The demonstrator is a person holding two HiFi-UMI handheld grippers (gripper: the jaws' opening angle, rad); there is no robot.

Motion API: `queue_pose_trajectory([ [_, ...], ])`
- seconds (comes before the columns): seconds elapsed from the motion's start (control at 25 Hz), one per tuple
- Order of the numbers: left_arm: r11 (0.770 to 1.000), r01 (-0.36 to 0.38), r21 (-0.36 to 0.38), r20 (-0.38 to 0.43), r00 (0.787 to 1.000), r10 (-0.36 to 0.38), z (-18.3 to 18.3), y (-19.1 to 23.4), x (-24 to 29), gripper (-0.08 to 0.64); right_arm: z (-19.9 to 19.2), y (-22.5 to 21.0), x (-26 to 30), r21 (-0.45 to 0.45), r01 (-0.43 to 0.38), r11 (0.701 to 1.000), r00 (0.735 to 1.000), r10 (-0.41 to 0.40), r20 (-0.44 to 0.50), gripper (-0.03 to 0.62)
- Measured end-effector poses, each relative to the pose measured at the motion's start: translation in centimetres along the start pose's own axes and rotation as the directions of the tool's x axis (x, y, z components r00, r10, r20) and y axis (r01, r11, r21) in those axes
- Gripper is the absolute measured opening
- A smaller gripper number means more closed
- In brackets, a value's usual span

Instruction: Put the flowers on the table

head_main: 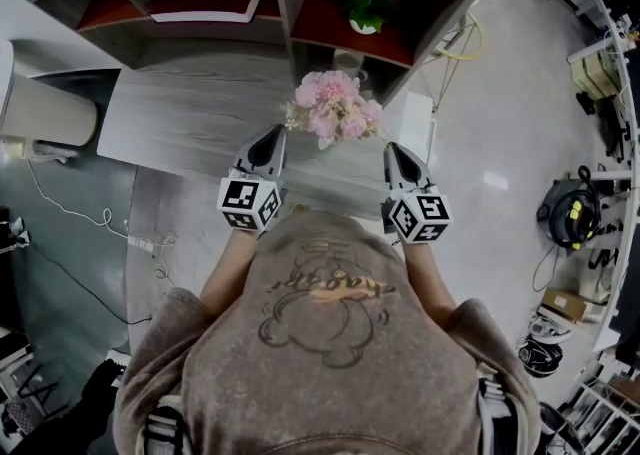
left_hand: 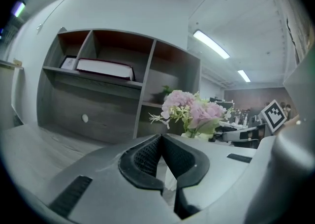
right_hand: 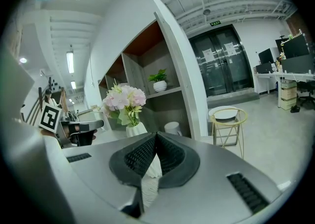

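Note:
A bunch of pink flowers (head_main: 335,106) in a white vase stands on the grey wooden table (head_main: 190,108), just ahead of the person. My left gripper (head_main: 277,135) sits at the flowers' left and my right gripper (head_main: 392,151) at their right, both a little short of them. In the left gripper view the flowers (left_hand: 189,112) rise behind the shut jaws, and the right gripper (left_hand: 246,132) shows beyond. In the right gripper view the flowers (right_hand: 124,99) and ribbed white vase (right_hand: 135,129) stand behind jaws that meet at the tips. Neither gripper holds anything.
A grey shelf unit (head_main: 285,3) stands behind the table, with a book (head_main: 205,13), a small potted plant (head_main: 363,5) and a white pot (head_main: 348,61). A yellow wire stool (right_hand: 226,117) stands on the floor to the right. Cables (head_main: 90,218) lie at the left.

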State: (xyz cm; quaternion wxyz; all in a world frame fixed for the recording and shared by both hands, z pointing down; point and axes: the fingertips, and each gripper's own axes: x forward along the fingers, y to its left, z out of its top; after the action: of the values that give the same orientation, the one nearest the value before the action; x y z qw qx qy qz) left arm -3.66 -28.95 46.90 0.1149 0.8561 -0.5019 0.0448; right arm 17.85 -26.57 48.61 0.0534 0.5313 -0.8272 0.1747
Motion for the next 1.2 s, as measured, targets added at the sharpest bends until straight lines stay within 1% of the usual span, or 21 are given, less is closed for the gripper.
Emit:
queue_pose_trajectory([
  [0.24, 1.000, -0.008, 0.007, -0.011, 1.000, 0.008, -0.43, 0.38, 0.11, 0.018, -0.17, -0.76, -0.20, -0.001, 0.017, 1.000, 1.000, -0.017, 0.006, -0.003],
  [1.2, 0.999, 0.006, -0.031, -0.024, 1.000, -0.007, -0.65, 0.92, 0.86, 0.017, -0.55, -0.50, 0.36, -0.003, 0.029, 1.000, 1.000, -0.029, -0.007, -0.003],
])
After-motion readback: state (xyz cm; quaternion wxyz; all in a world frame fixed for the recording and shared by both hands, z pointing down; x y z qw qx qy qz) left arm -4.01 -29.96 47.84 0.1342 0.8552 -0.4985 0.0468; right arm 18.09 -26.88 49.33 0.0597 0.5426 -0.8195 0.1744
